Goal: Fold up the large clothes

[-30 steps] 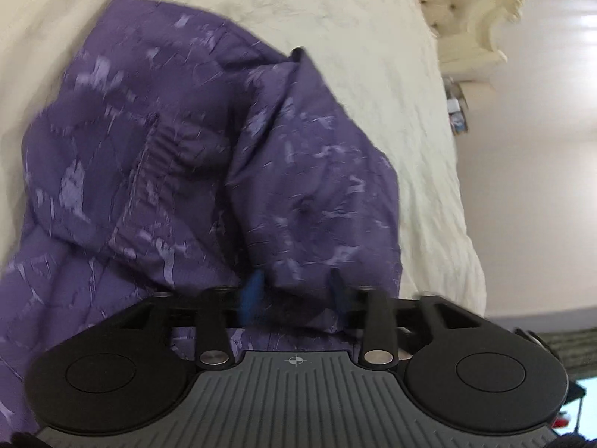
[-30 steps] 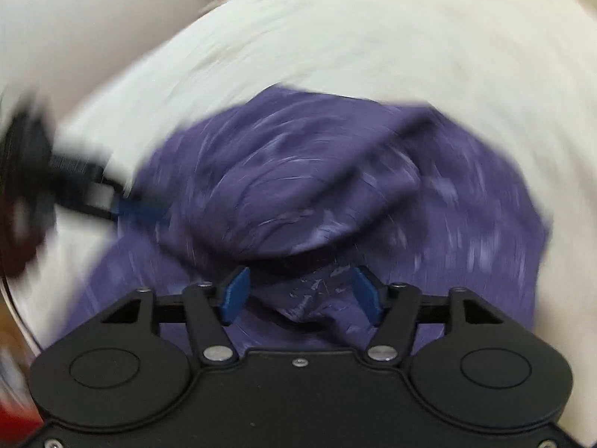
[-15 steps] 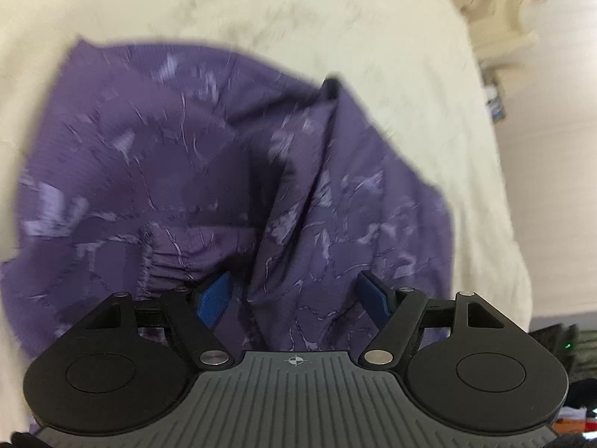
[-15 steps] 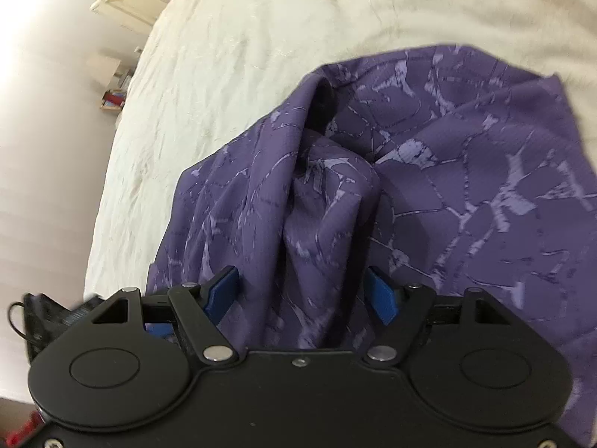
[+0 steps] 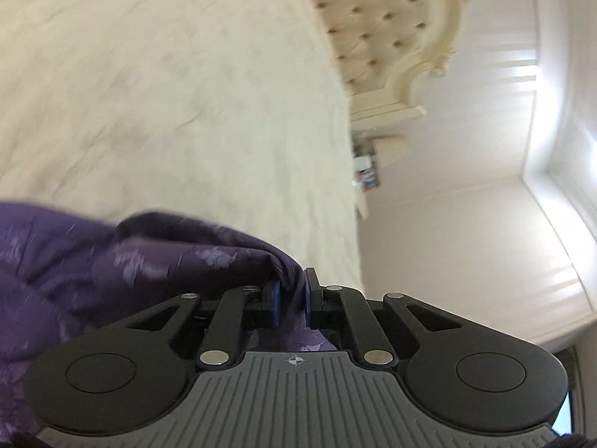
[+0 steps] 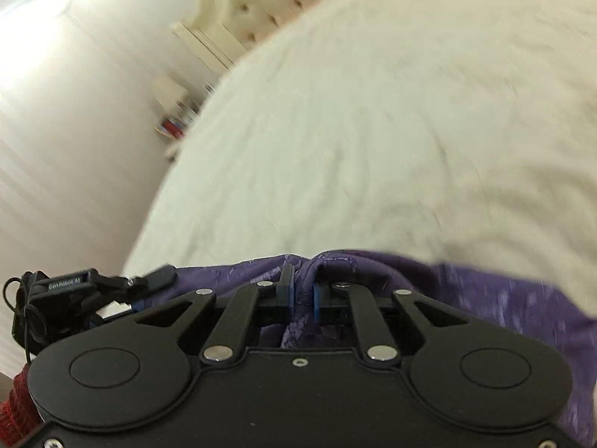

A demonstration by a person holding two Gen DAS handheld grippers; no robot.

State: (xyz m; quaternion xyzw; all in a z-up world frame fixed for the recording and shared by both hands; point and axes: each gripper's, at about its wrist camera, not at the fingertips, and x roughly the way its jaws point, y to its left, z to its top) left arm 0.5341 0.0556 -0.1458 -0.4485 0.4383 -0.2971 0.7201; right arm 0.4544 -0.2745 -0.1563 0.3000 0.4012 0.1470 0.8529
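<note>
A purple garment with a pale crackle print (image 5: 112, 261) lies on a cream bed. My left gripper (image 5: 291, 296) is shut on a bunched fold of it, and the cloth trails off to the left. In the right wrist view the same garment (image 6: 503, 298) spreads to the right, and my right gripper (image 6: 302, 293) is shut on another pinched fold. The left gripper also shows at the left edge of the right wrist view (image 6: 93, 291), close beside the garment's edge. Most of the garment is hidden under the gripper bodies.
The cream bedspread (image 5: 168, 93) fills the area ahead. A tufted cream headboard (image 5: 377, 26) stands at the far end. A bedside stand with small items (image 6: 175, 115) sits by the white wall. The bed's side edge drops off near the left gripper (image 5: 354, 224).
Both grippers were open over the spread garment; now both have closed on folds of it. The views have tipped up toward the headboard, and the garment has dropped low in both views.
</note>
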